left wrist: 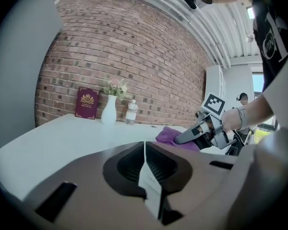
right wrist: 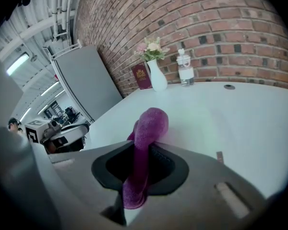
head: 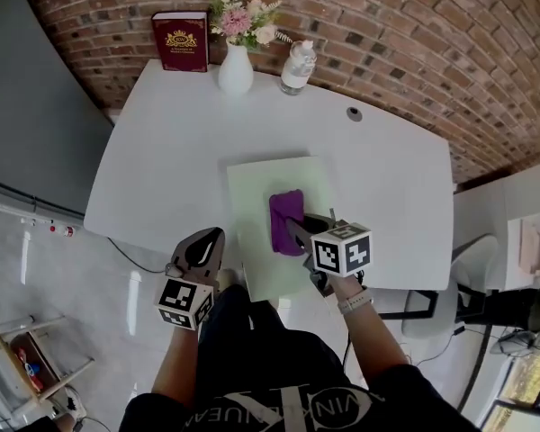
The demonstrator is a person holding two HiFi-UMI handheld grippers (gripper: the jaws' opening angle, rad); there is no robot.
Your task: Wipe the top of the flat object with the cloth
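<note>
A pale green flat mat (head: 252,196) lies on the white table (head: 162,151), reaching its near edge. On the mat rests a purple cloth (head: 285,216). My right gripper (head: 294,228) is shut on the cloth's near end, and the cloth (right wrist: 146,128) bulges up from between its jaws (right wrist: 140,152). In the left gripper view the cloth (left wrist: 170,134) and the right gripper (left wrist: 180,139) show to the right. My left gripper (head: 216,235) hovers at the table's near edge, left of the mat, shut (left wrist: 144,146) with nothing between its jaws.
At the table's far edge, against the brick wall, stand a dark red book (head: 181,40), a white vase of flowers (head: 236,68) and a clear bottle (head: 298,67). A round cable hole (head: 354,113) sits at the back right. A chair (head: 450,282) stands right of the table.
</note>
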